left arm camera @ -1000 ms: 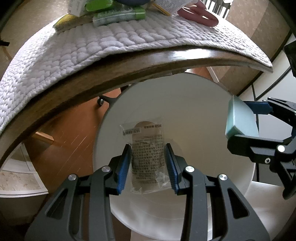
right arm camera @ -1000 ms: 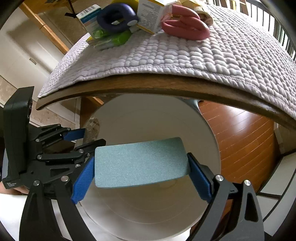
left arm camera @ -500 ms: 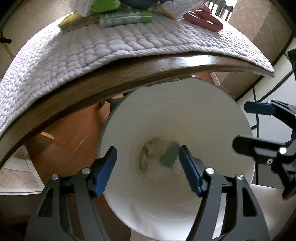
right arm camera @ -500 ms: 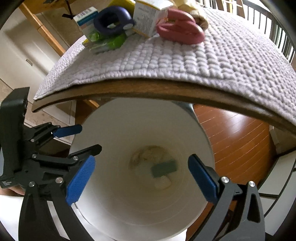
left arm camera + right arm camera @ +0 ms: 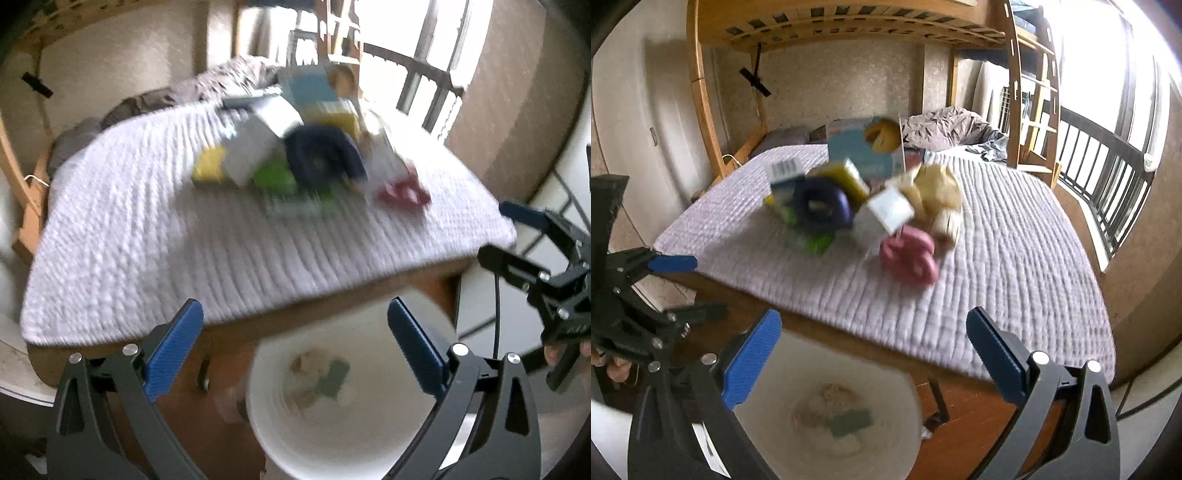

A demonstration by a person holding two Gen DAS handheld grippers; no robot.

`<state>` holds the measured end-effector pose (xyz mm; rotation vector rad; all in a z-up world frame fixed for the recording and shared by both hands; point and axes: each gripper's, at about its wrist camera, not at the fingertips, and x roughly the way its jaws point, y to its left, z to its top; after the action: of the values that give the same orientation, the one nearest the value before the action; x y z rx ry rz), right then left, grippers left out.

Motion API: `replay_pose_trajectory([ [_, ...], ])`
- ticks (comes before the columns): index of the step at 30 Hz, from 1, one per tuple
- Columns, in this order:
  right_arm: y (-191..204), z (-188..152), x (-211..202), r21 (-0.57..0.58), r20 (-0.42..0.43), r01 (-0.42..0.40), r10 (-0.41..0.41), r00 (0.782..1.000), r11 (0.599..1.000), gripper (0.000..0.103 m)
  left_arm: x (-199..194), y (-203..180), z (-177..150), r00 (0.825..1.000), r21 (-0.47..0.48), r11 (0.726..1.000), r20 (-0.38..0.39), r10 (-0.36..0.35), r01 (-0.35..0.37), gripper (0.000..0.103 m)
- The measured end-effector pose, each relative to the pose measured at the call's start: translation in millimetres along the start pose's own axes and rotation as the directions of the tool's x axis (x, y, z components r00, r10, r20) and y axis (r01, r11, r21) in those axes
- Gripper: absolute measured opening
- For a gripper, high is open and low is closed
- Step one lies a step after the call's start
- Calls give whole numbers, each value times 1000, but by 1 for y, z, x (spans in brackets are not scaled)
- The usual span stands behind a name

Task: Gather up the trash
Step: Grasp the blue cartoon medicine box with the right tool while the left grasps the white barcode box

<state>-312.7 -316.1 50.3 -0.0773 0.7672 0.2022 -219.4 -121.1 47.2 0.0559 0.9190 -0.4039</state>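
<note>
Below the wooden edge of the bed (image 5: 798, 314), a white bin (image 5: 369, 443) stands on the floor with its round mouth facing up. At its bottom lies a grey-green sponge (image 5: 849, 422), a flat rectangular slab, its long axis running roughly level across the right wrist view; beside it sit pale crumpled scraps (image 5: 834, 395), too blurred to name. Both sit well down inside the bin, clear of its rim.

The left gripper (image 5: 295, 328) hangs above the bin with its blue pads spread wide; its jaws have just been opening, and nothing is between them. The right gripper (image 5: 873, 336) is also above the bin, to the right of the left one, jaws fully apart and empty.

Beyond the bin, on the quilted white bed cover (image 5: 1015, 258), a heap of things waits near the middle: a dark blue ring (image 5: 822, 206), a pink folded piece (image 5: 912, 258), a white carton (image 5: 882, 218), a green packet (image 5: 277, 177) and a yellow box (image 5: 210, 164). They touch or overlap one another, all motion-blurred.
</note>
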Motion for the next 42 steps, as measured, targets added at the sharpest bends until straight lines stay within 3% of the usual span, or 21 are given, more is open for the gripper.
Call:
replay_pose_trajectory([
  [7, -14, 79, 11, 38, 109, -34, 30, 994, 999, 99, 5, 7, 42, 988, -6, 993, 101, 119, -119, 101],
  [10, -12, 110, 24, 48, 133, -61, 54, 990, 997, 99, 13, 4, 56, 984, 29, 991, 124, 125, -130, 101],
  [17, 0, 164, 82, 19, 57, -18, 17, 998, 1000, 99, 26, 8, 74, 980, 86, 986, 155, 125, -139, 101],
  [25, 13, 179, 117, -5, 2, 39, -39, 999, 999, 99, 42, 5, 86, 980, 152, 979, 167, 109, -135, 90],
  [32, 15, 182, 139, -26, -35, 58, -59, 998, 998, 99, 52, 5, 96, 983, 208, 971, 164, 88, -121, 69],
  [36, 8, 181, 144, 11, -41, 30, -29, 999, 999, 98, 54, 6, 97, 986, 227, 970, 154, 56, -91, 54],
  [38, 5, 181, 144, 26, -42, 3, -2, 999, 1000, 92, 52, 5, 96, 986, 238, 968, 157, 47, -84, 50],
  [42, 0, 181, 140, 44, -29, -13, 14, 999, 999, 92, 49, 6, 97, 987, 236, 970, 158, 19, -57, 45],
])
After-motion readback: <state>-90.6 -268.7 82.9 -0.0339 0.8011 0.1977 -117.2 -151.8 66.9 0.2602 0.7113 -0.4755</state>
